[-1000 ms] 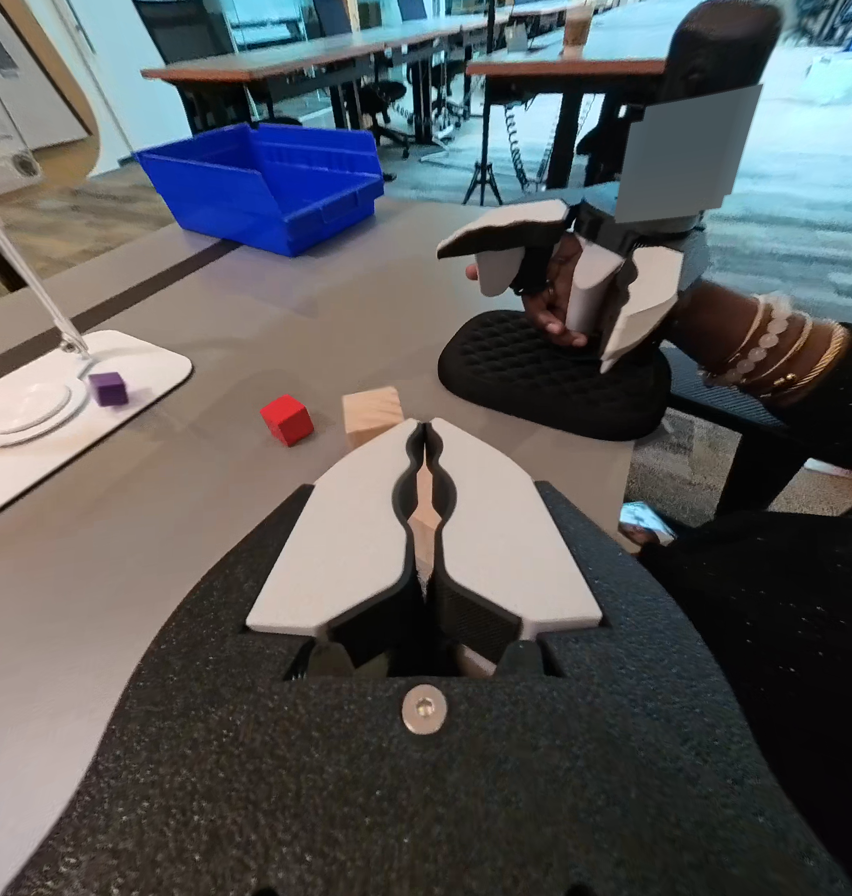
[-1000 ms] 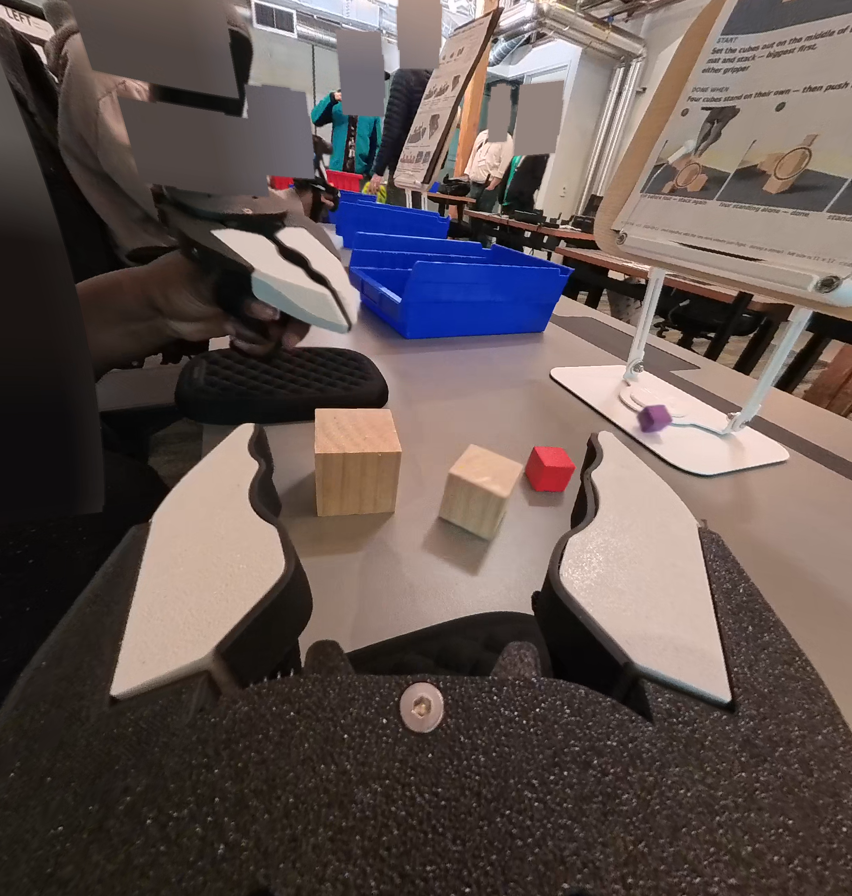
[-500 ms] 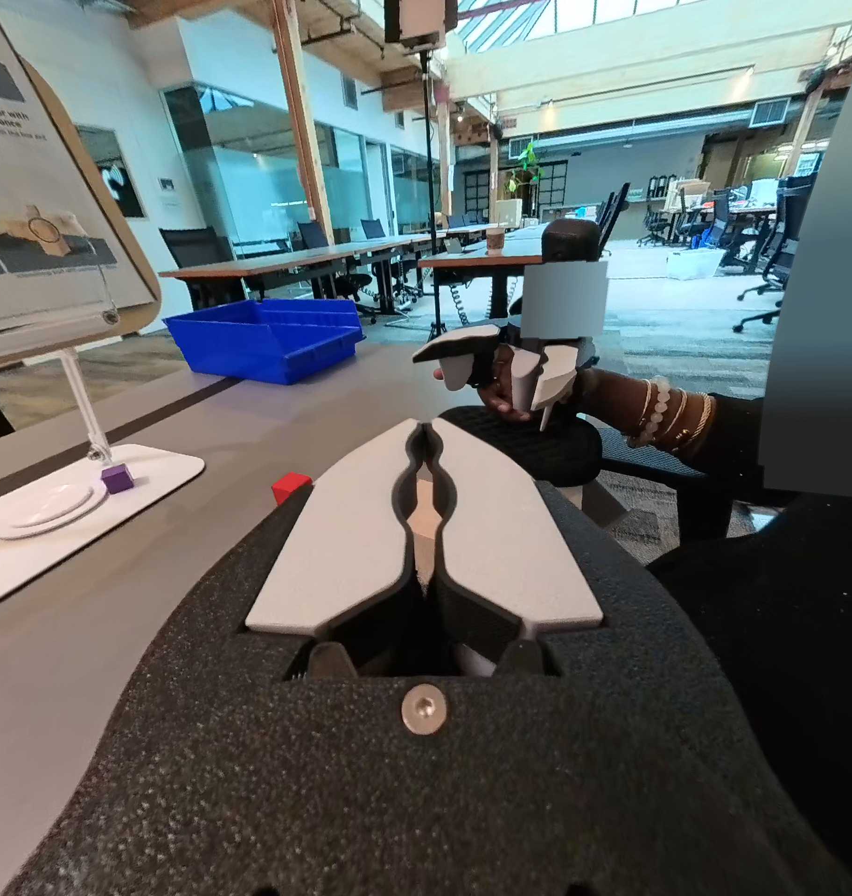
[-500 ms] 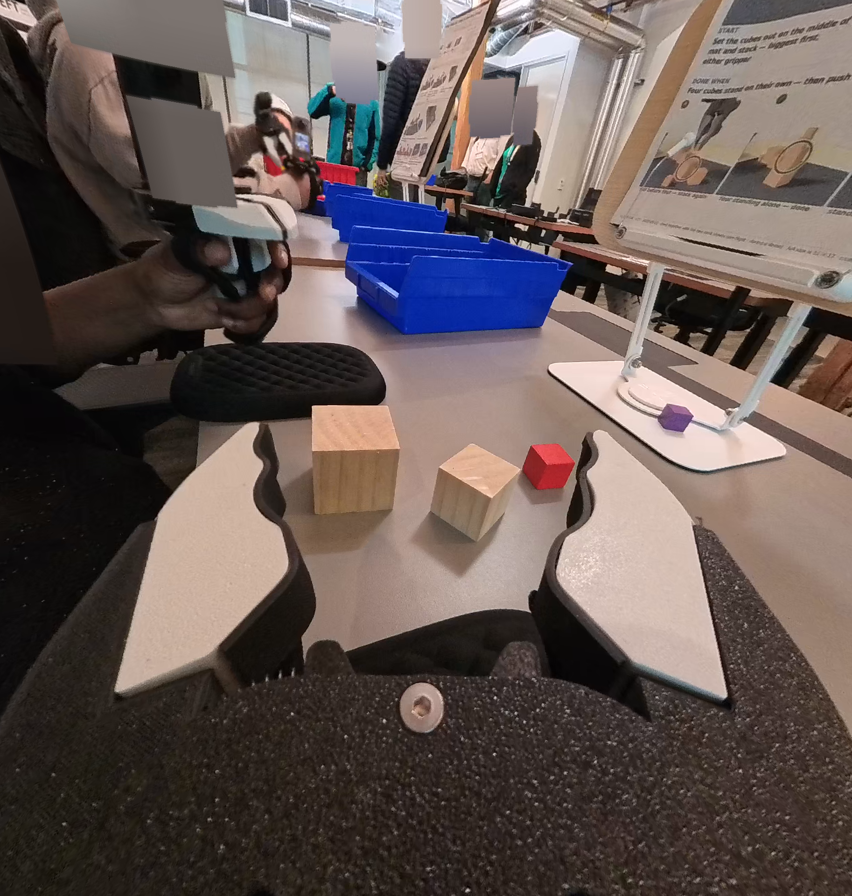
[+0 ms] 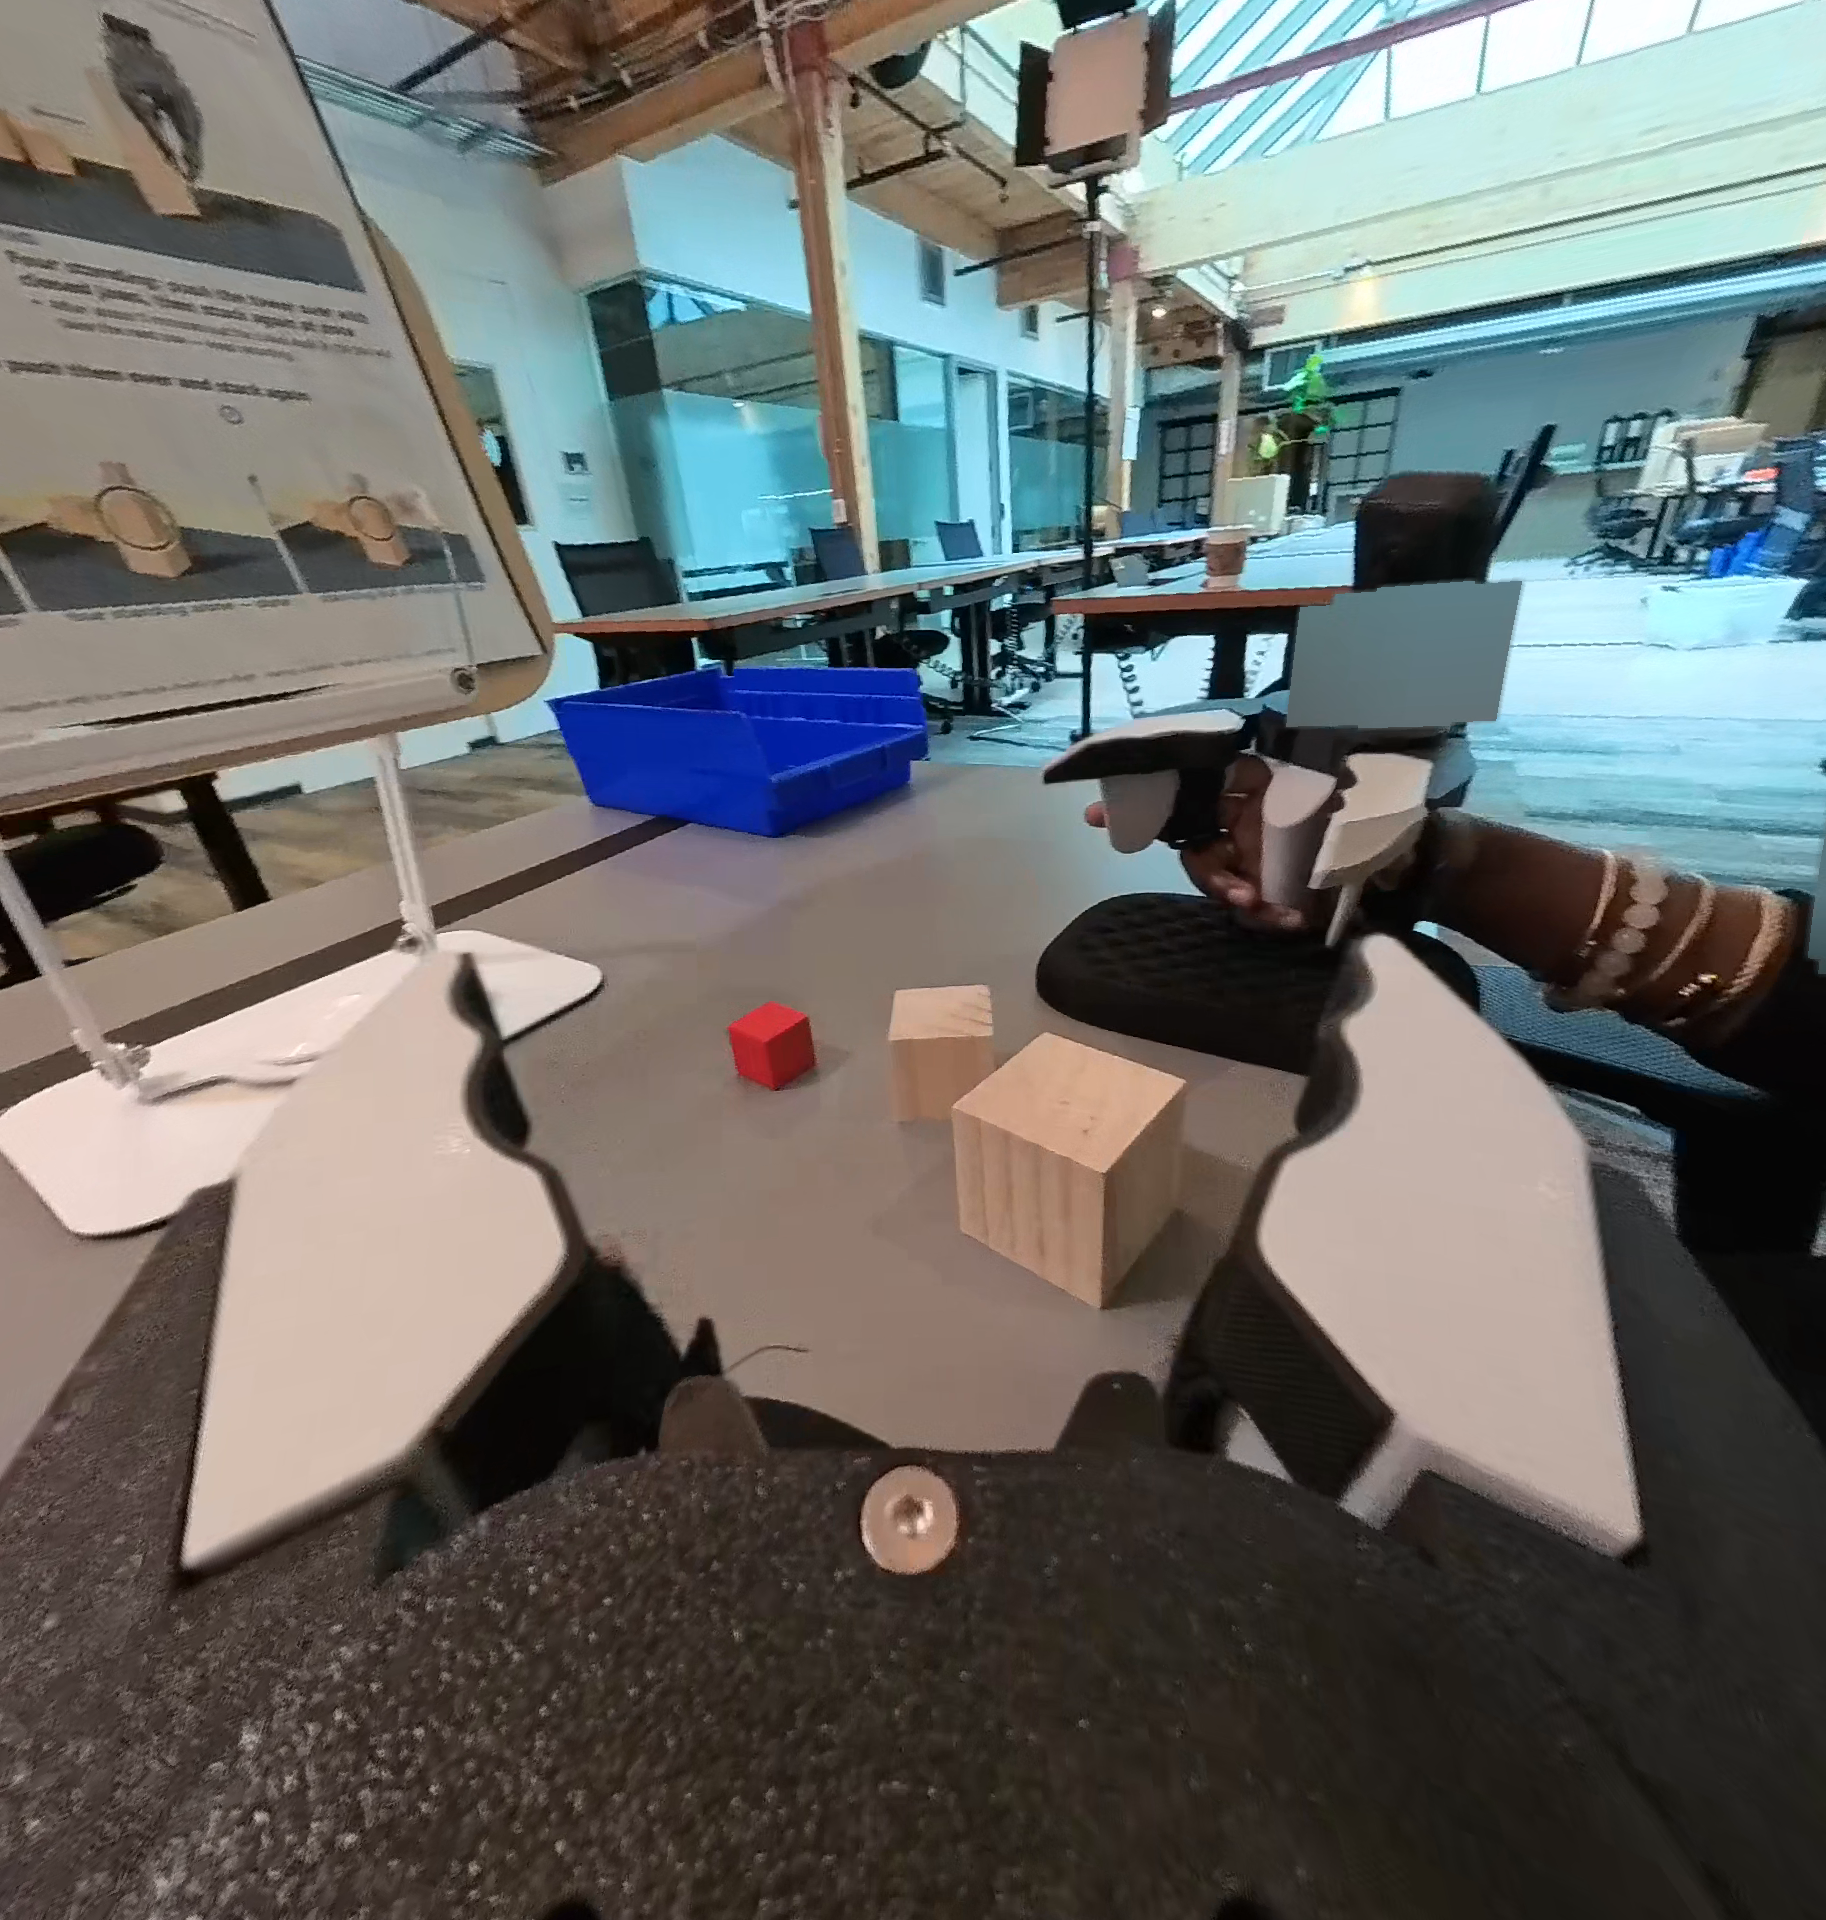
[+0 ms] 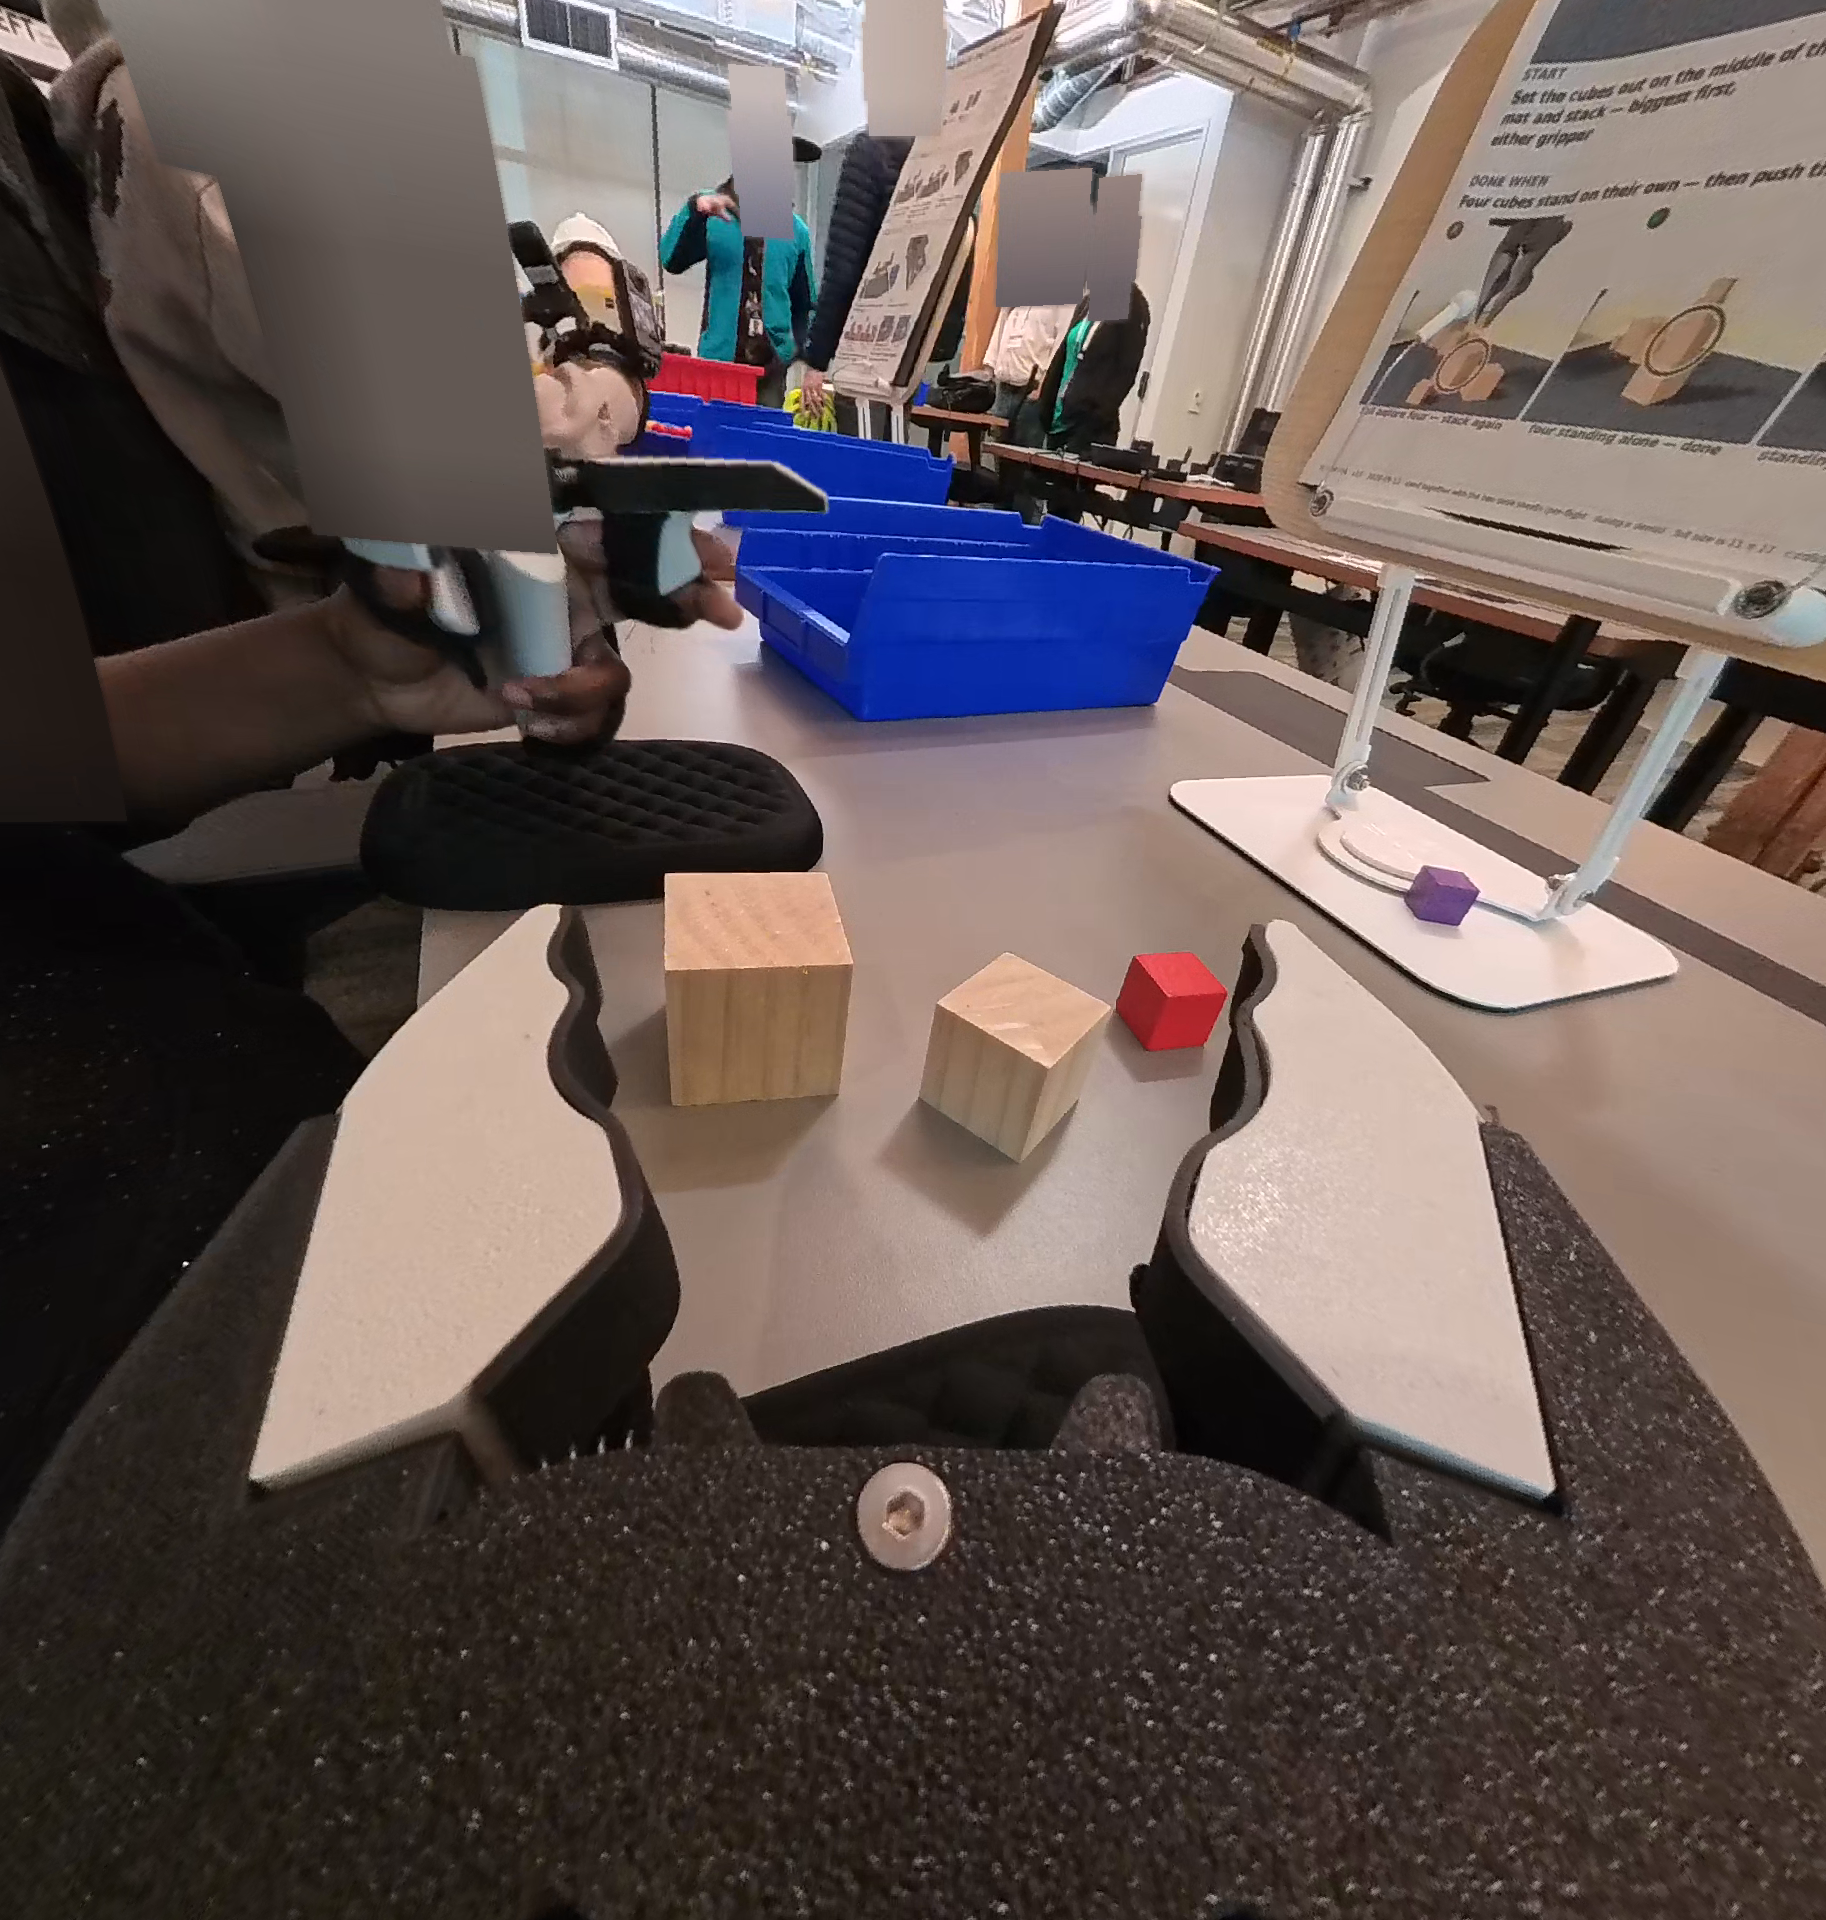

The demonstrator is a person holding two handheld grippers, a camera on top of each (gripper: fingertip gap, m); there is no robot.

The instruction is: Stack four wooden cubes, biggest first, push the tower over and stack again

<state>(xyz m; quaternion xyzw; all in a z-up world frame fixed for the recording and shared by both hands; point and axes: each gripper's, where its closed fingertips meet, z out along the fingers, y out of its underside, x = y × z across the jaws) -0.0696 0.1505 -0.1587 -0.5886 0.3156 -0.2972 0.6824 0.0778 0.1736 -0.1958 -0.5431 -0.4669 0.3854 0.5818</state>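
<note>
Both sets of jaws spread wide, holding nothing. Left gripper (image 5: 909,1039) close to the big wooden block (image 5: 1070,1169) on the gray surface (image 5: 784,904), small wooden block (image 5: 940,1049) and red block (image 5: 772,1044) just behind. Right gripper (image 6: 909,1023) facing the same three. Best to square up, keep level, squeeze flat sides gently

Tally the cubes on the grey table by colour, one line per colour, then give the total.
Plain wooden cubes: 2, a large one and a smaller one
Red cube: 1
Purple cube, on the white stand base: 1
Total: 4
</note>
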